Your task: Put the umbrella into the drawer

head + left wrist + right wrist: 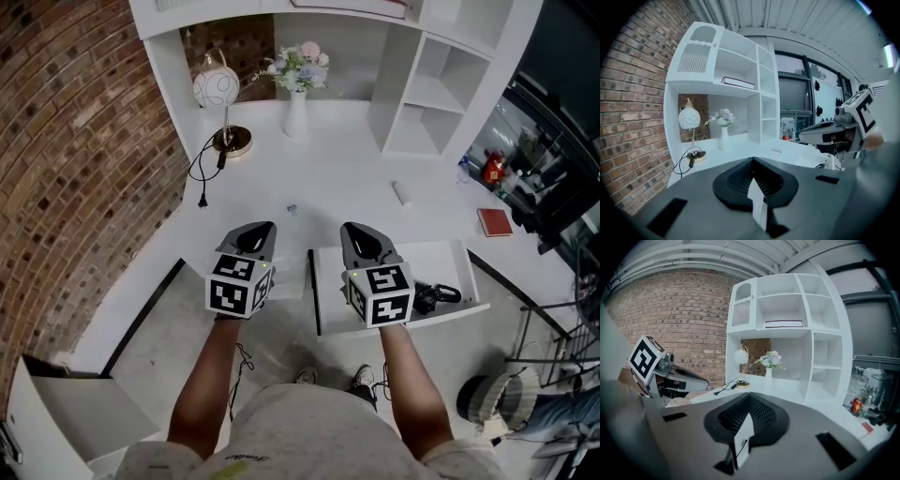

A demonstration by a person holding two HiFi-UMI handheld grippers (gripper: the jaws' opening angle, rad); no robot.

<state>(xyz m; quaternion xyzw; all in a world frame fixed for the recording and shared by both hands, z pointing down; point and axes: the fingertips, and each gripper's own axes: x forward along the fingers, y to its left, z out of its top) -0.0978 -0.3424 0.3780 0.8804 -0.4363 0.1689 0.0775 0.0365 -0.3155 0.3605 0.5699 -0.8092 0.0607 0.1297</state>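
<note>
The black folded umbrella (433, 296) lies inside the open white drawer (427, 261), at its right end, in the head view. My right gripper (350, 228) hovers over the drawer's left part, to the left of the umbrella, with its jaws shut and nothing between them (750, 395). My left gripper (266, 226) is level with it, over the white desk (328, 178) just left of the drawer, also shut and empty (752, 159). Each gripper appears in the other's view: the right gripper (802, 136) and the left gripper (704, 380). The umbrella is hidden from both gripper views.
A globe lamp (217, 89) with a black cord (201, 174) and a vase of flowers (297, 105) stand at the desk's back, under white shelves (427, 94). A small white object (400, 193) and a red book (494, 221) lie to the right. A brick wall (66, 159) runs along the left.
</note>
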